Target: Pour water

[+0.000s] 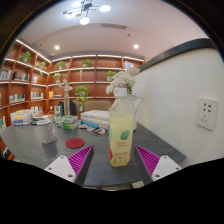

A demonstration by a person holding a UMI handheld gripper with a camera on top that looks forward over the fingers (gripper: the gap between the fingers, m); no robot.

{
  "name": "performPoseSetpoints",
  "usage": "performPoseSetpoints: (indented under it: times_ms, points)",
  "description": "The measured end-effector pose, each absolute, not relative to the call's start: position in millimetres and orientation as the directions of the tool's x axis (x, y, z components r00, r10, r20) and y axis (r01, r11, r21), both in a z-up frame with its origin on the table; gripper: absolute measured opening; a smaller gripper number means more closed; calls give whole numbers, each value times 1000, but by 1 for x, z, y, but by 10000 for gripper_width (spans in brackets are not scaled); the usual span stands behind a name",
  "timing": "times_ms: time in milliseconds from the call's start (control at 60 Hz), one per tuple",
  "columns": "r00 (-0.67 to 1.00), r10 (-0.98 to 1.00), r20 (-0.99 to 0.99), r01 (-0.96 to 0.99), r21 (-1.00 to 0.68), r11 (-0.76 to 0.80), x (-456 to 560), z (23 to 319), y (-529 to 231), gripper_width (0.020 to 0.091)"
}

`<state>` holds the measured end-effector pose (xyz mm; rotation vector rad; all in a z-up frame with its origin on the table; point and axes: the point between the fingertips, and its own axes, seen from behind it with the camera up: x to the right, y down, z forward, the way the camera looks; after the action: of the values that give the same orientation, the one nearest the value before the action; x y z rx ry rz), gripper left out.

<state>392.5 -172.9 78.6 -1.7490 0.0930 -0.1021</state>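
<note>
A clear bottle stands upright on the grey table, just ahead of the gripper and roughly centred on the gap between its fingers. The lower part of the bottle holds a pale yellow-green liquid, and a label wraps that part; its neck and cap rise in front of the white wall. The gripper is open: the two fingers with magenta pads are spread wide, and neither touches the bottle, which rests on the table by itself. To the left of the bottle, farther along the table, a red lid lies flat. Beyond that stands a patterned cup, with a small green container near it. Behind the bottle lies a stack of light-coloured packs. A socket sits on the wall to the right. Wooden shelves with lit edges line the back and left of the room, carrying books and small plants, and a ceiling lamp hangs overhead.
</note>
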Motion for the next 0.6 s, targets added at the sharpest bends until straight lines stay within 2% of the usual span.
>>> performPoseSetpoints:
  times_ms: [450,517,550,583,600]
  points:
    - [994,-110,-19,-35,-989,-143,419,90,-96,805]
    - [993,-120,-14,-29,-991,-129,421,94,-92,723]
    - [992,-126,-8,-23,-993,-115,423,97,-90,648]
    - [993,-120,2,-11,-994,-105,420,99,-89,538]
    - [992,-122,7,-6,-994,-105,421,99,-89,512]
